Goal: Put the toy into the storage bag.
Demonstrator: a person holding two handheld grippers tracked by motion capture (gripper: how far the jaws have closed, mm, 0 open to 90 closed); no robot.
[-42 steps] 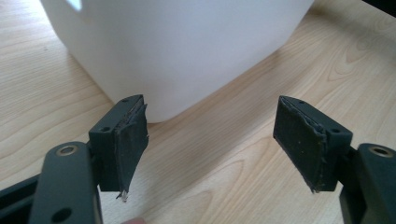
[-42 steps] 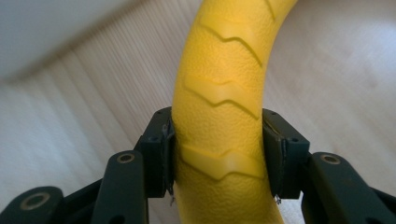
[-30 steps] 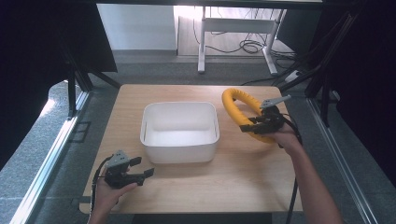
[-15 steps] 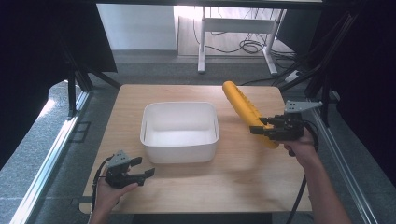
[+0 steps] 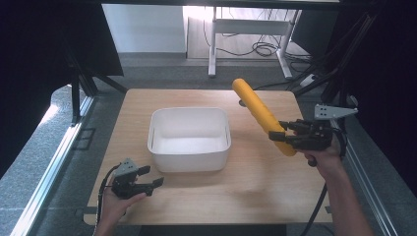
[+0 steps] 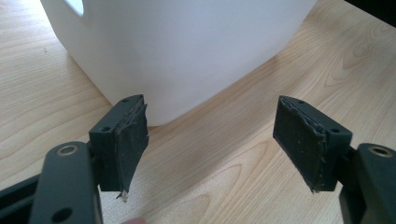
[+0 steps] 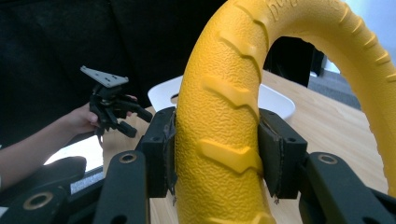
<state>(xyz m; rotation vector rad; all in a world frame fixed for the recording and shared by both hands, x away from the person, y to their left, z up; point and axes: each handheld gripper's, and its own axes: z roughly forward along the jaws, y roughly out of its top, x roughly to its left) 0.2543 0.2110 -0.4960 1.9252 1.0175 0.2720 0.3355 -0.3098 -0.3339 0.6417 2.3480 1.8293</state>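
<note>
A ridged yellow ring (image 5: 259,113) hangs edge-on above the right side of the table, right of the white tub (image 5: 190,139). My right gripper (image 5: 278,134) is shut on its lower end; in the right gripper view both pads press the yellow ring (image 7: 219,135) from either side. My left gripper (image 5: 150,178) rests near the table's front left corner, open, with nothing between its jaws. In the left gripper view the left gripper (image 6: 210,147) faces the white tub's (image 6: 187,51) near corner a short way off. Across the table, the left gripper (image 7: 123,114) also shows in the right gripper view.
The wooden table (image 5: 255,196) has bare surface in front of and right of the tub. Black frame posts (image 5: 339,73) stand at the back right and back left. The white tub's rim (image 7: 280,100) lies behind the ring.
My right gripper has lifted the yellow ring off the table and carried it right and toward the front; the ring now stands tilted edge-on. The left gripper has stayed still.
</note>
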